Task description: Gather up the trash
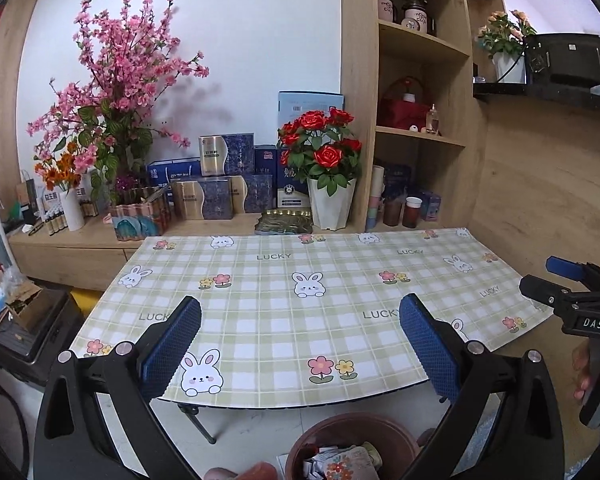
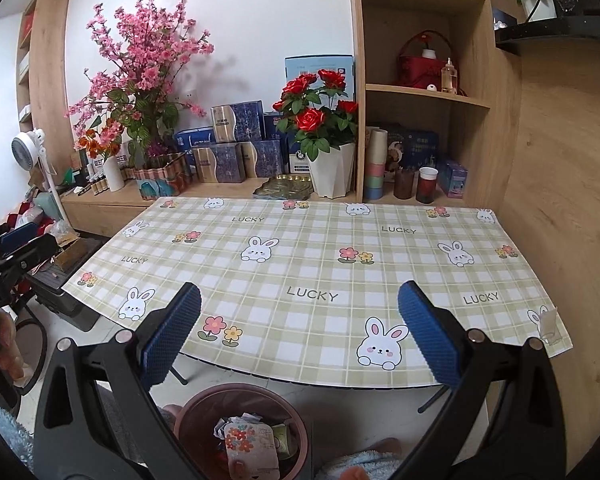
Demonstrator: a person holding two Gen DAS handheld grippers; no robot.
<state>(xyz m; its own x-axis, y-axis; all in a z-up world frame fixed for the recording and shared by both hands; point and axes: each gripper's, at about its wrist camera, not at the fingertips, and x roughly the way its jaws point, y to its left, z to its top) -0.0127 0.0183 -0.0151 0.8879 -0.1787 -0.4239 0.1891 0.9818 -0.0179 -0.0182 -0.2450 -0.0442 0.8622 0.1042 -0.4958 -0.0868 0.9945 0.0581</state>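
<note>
The black left gripper (image 1: 300, 336) with blue ribbed pads and the matching right gripper (image 2: 300, 332) both hold their jaws spread wide, gripping nothing.

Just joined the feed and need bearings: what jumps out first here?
The checked bunny tablecloth fills the middle, with nothing on it. Below its near edge, on the floor, a brown bin holds crumpled paper and wrappers. Behind the table, pink blossoms and a pot of red roses stand on the wooden ledge. Both the left gripper and right gripper are open and hold nothing.
</note>
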